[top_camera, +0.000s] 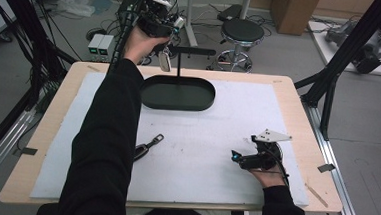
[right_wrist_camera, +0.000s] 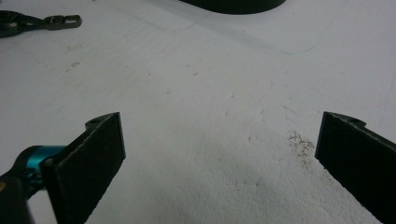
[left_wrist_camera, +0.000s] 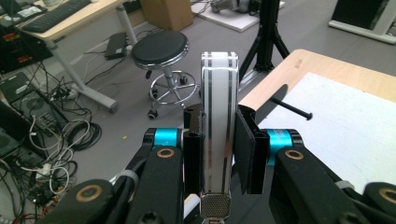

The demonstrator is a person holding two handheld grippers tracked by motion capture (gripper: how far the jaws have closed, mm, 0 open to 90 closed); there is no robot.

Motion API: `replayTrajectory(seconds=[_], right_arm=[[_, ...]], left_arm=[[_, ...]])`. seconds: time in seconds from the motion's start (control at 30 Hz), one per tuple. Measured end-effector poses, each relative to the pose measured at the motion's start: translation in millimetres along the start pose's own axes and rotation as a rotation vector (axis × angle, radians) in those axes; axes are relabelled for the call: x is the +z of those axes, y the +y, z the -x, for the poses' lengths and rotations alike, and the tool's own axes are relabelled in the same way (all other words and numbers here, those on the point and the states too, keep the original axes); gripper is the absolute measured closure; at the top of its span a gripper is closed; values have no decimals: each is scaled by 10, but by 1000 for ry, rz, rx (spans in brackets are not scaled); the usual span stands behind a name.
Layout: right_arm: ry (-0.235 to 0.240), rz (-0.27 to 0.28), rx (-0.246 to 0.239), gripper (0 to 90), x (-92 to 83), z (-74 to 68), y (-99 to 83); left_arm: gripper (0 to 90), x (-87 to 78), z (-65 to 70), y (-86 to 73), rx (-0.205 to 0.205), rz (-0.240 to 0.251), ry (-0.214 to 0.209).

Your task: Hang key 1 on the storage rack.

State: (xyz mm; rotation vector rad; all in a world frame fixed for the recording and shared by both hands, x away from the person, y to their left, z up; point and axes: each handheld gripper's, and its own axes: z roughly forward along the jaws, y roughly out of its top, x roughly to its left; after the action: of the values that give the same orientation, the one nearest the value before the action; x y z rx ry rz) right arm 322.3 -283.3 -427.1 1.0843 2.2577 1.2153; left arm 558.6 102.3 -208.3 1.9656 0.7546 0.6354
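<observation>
My left gripper point(top_camera: 165, 54) is raised over the table's far edge, shut on a white band with dark stripes point(left_wrist_camera: 218, 93) that stands upright between the pads. The band point(top_camera: 165, 61) hangs just left of the thin post of a black stand point(top_camera: 178, 93), whose oval base sits on the white mat. The stand's crossbar point(left_wrist_camera: 292, 108) pokes out to the right behind the jaws. A dark strap with a clasp point(top_camera: 148, 146) lies on the mat beside the left sleeve. My right gripper point(top_camera: 235, 156) rests on the mat at the right, open with nothing between its jaws point(right_wrist_camera: 224, 140); the dark strap point(right_wrist_camera: 37, 22) lies far off.
The white mat point(top_camera: 217, 134) covers most of the wooden table point(top_camera: 299, 99). Beyond the far edge stand a black stool point(top_camera: 241, 33), desk legs and tangled cables on the floor. A black frame post point(top_camera: 330, 81) rises at the table's right side.
</observation>
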Motion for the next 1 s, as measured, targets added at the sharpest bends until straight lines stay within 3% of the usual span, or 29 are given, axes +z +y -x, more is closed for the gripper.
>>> replayTrajectory(seconds=[0.23, 0.5, 0.6, 0.67, 0.73, 0.8, 0.97, 1.0], right_arm=[[0, -3, -4, 7, 11, 3, 0], [0, -2, -4, 7, 3, 2, -2], [-1, -4, -3, 7, 0, 4, -4], [-2, -1, -6, 8, -2, 8, -6], [-3, -2, -1, 8, -9, 6, -7], [-3, -1, 0, 7, -11, 5, -8], [-3, 1, -5, 8, -12, -4, -5], [-5, 2, -7, 8, -11, -3, -3]], left_arm=[[746, 28, -14, -7, 3, 16, 60], [744, 176, 34, -63, -2, -32, 80], [743, 197, 49, -72, -15, -40, 70], [731, 189, 53, -74, -44, -31, 62], [592, 166, 64, -80, -76, -10, 83], [483, 141, 65, -90, -73, -27, 111], [265, 79, 43, -148, -73, -48, 102], [188, 66, 38, -160, -74, -47, 96]])
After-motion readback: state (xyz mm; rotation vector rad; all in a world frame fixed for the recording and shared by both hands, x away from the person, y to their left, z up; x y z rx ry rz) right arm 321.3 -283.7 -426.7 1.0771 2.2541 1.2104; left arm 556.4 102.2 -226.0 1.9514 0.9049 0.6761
